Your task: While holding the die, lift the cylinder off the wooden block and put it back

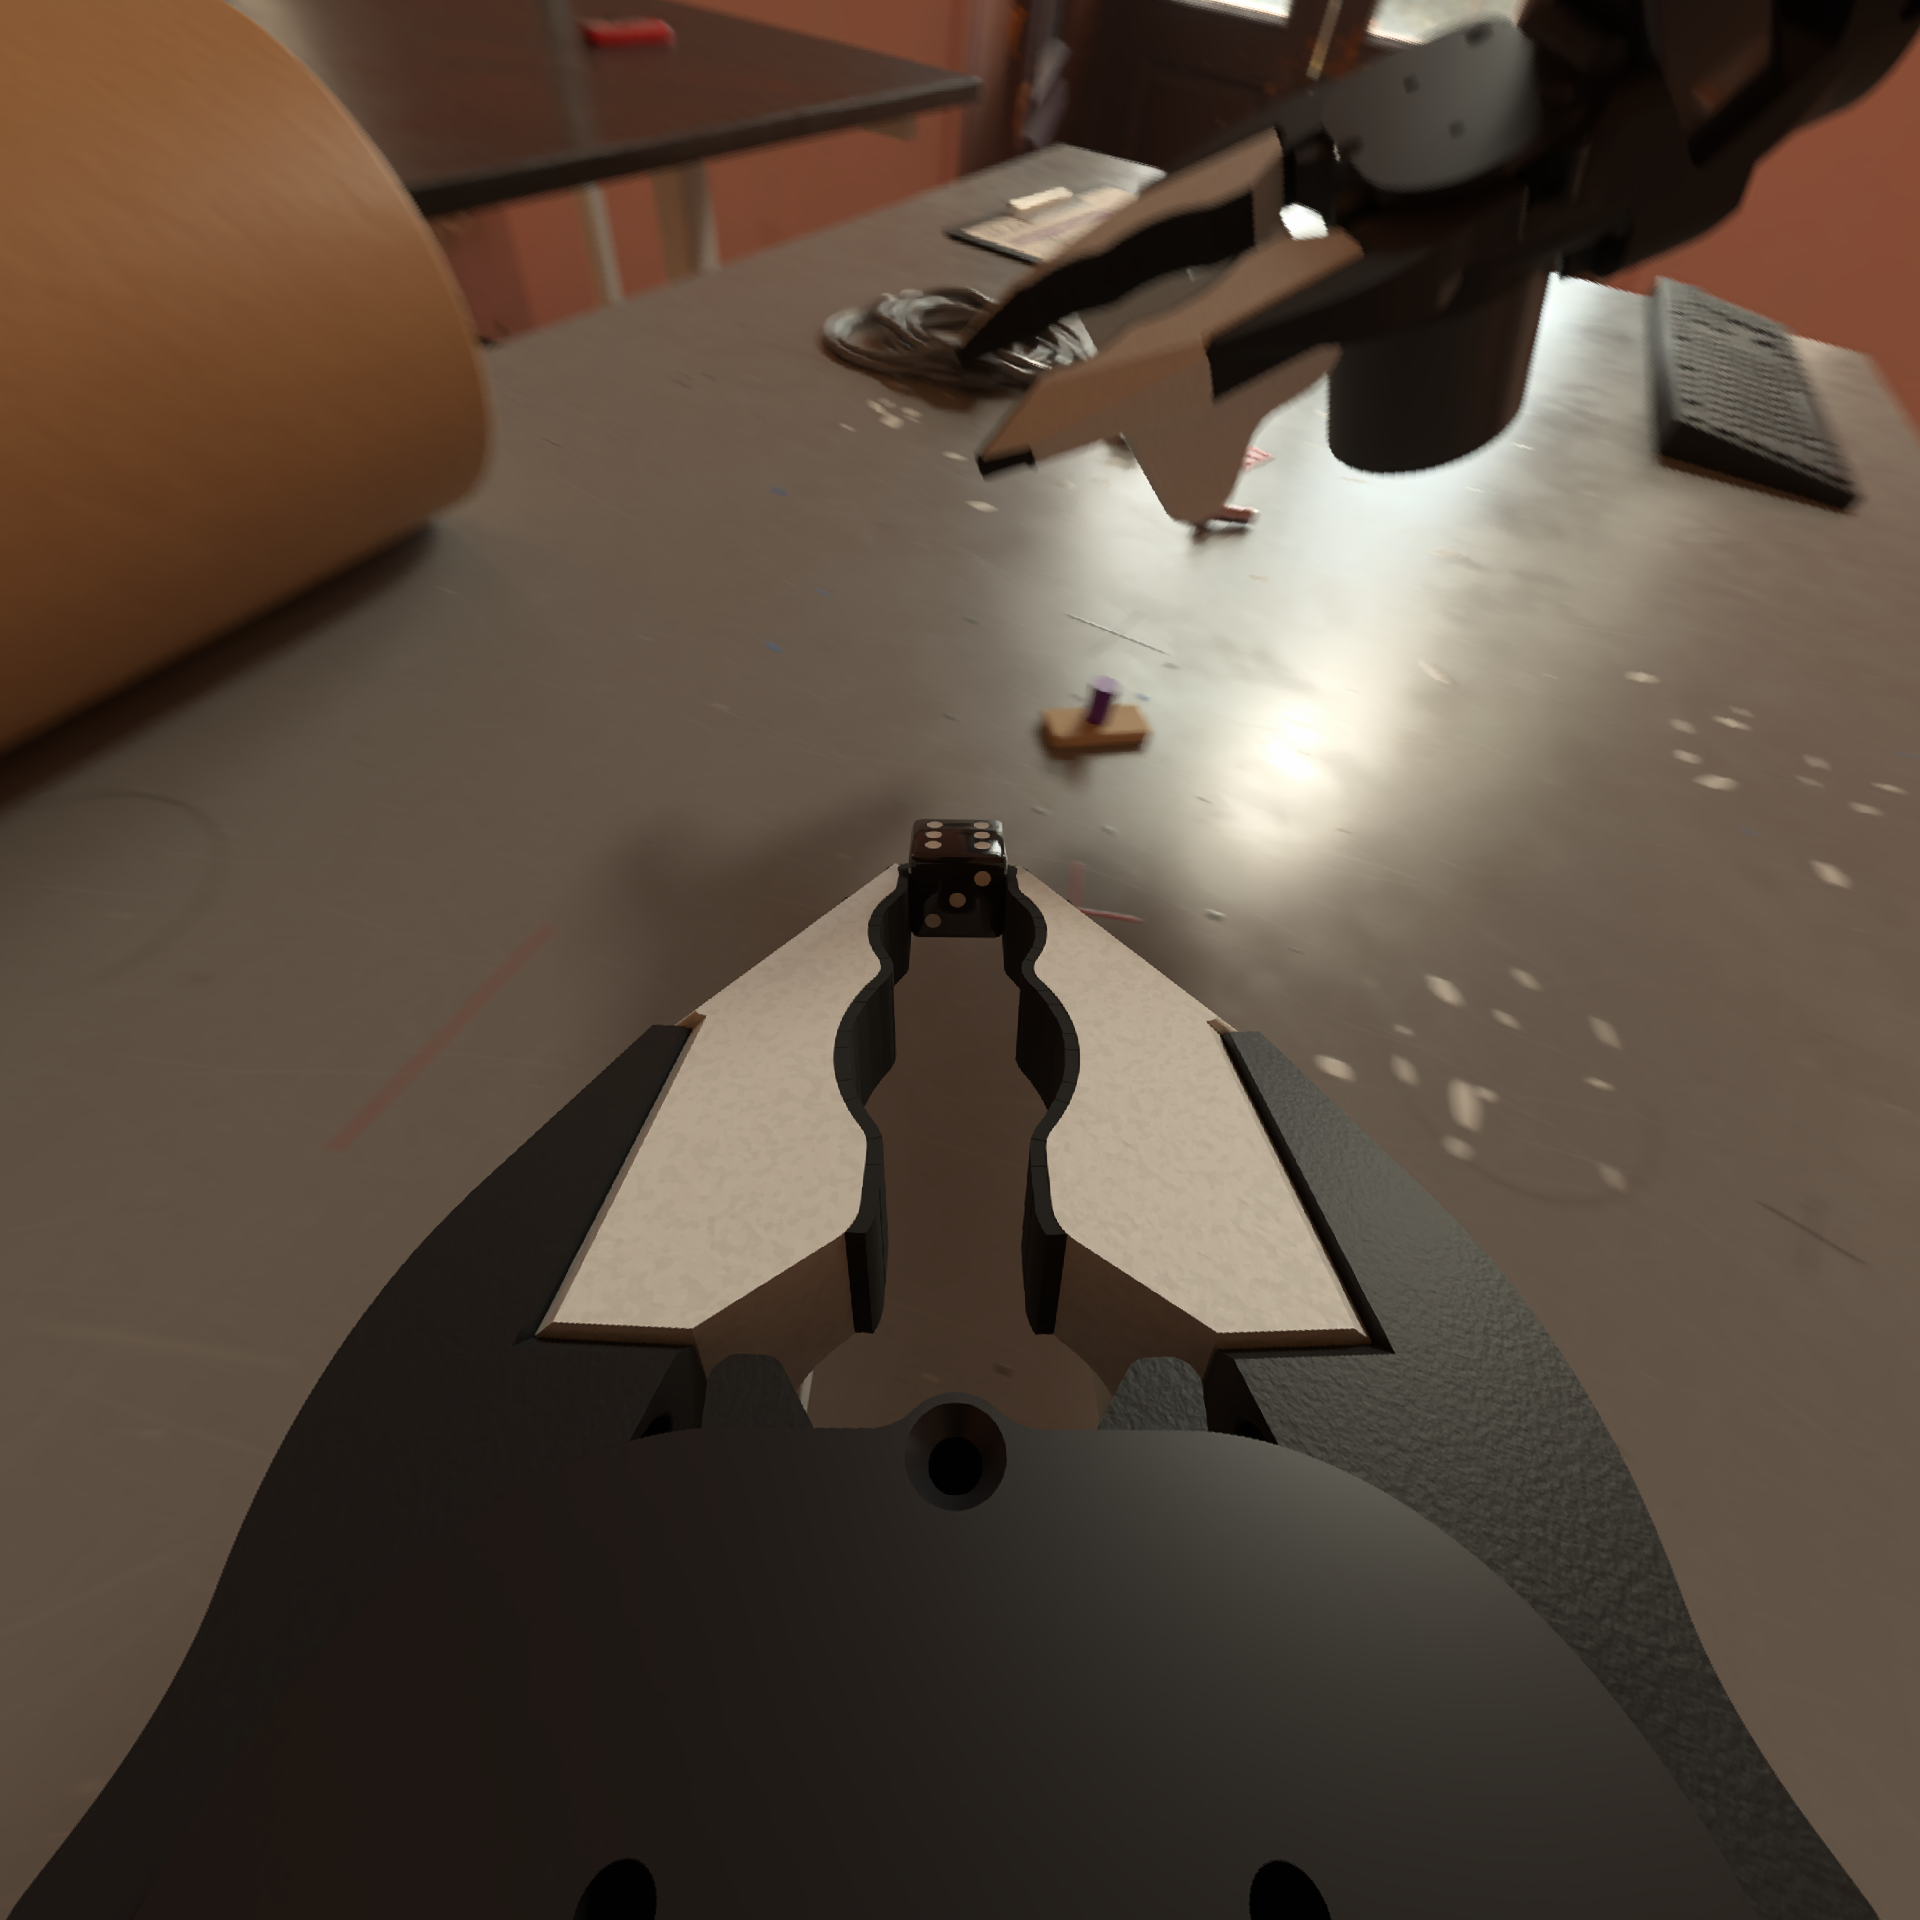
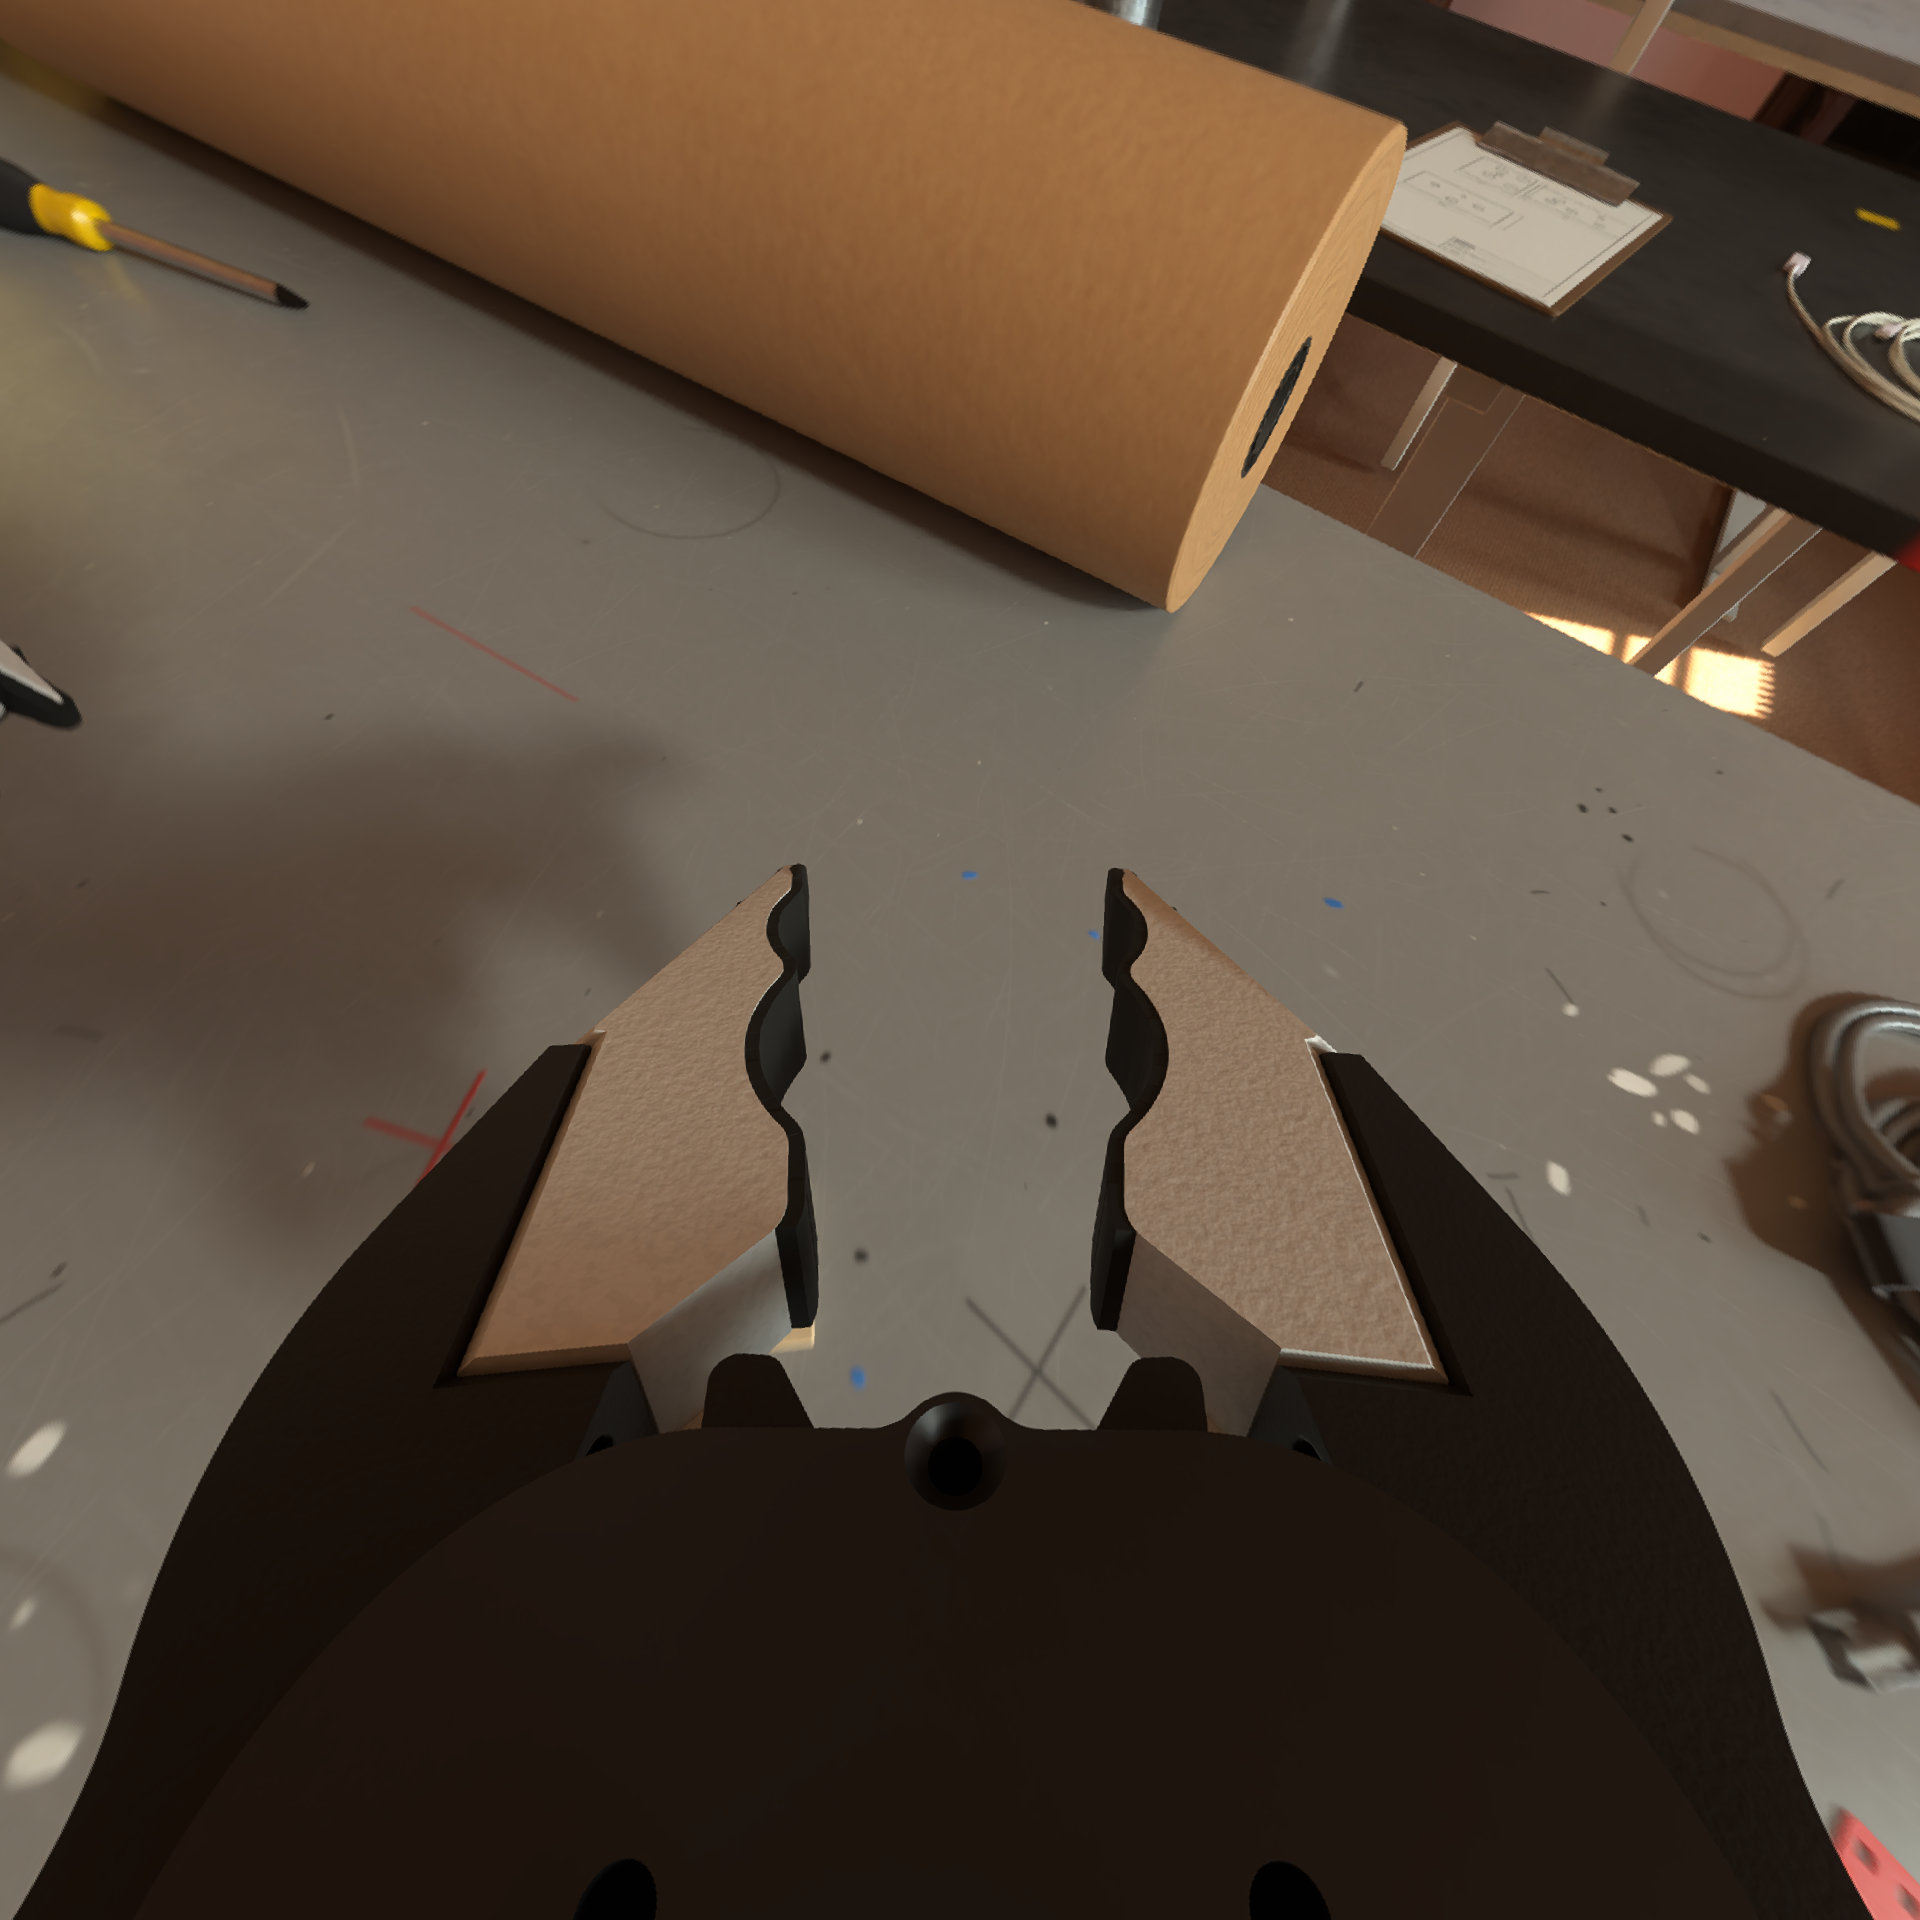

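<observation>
Gray scratched tabletop [image 1: 623, 644] holds a small purple cylinder [image 1: 1099, 699] standing on a flat wooden block [image 1: 1091, 729]. One step looks done: the left gripper [image 1: 956, 883] pinches the black dotted die [image 1: 957, 873]. Next, the right gripper [image 2: 956, 878], wide apart and empty above, must drop down around the cylinder.

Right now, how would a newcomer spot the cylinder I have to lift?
Start at the big brown paper roll on the grey table, then look right past the black die in the left tongs. The cylinder stands upright on a small wooden block: purple and short, nothing like it nearby.
</observation>
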`<state>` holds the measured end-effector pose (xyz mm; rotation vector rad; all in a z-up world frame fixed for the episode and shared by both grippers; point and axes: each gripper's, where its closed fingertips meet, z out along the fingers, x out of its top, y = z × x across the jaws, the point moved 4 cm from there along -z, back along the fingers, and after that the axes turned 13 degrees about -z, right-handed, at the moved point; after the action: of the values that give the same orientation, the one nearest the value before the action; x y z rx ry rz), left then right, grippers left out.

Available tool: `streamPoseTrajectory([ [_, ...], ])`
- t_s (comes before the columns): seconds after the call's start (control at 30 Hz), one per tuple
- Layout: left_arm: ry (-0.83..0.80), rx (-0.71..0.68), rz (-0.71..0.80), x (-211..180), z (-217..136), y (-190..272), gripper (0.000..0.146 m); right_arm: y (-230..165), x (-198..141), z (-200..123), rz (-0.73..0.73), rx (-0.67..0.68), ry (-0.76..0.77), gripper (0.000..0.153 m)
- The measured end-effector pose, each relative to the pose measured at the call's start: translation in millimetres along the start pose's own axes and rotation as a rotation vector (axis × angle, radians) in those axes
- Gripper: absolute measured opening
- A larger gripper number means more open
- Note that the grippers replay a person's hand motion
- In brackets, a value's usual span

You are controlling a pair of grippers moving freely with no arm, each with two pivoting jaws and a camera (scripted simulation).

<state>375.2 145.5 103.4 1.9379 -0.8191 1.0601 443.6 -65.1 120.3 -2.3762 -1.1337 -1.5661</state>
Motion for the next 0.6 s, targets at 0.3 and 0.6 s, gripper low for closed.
streamPoseTrajectory([
  [0.3, -0.246, 0.125, 0.149, -51, -19, 12, 0.016, -17, -50, -50, -0.085, 0.000, -0.169, 0.036],
  [0.6, -0.300, 0.124, 0.120, -63, -18, 17, 0.016, -52, -74, -20, -0.069, 0.093, -0.325, 0.029],
])
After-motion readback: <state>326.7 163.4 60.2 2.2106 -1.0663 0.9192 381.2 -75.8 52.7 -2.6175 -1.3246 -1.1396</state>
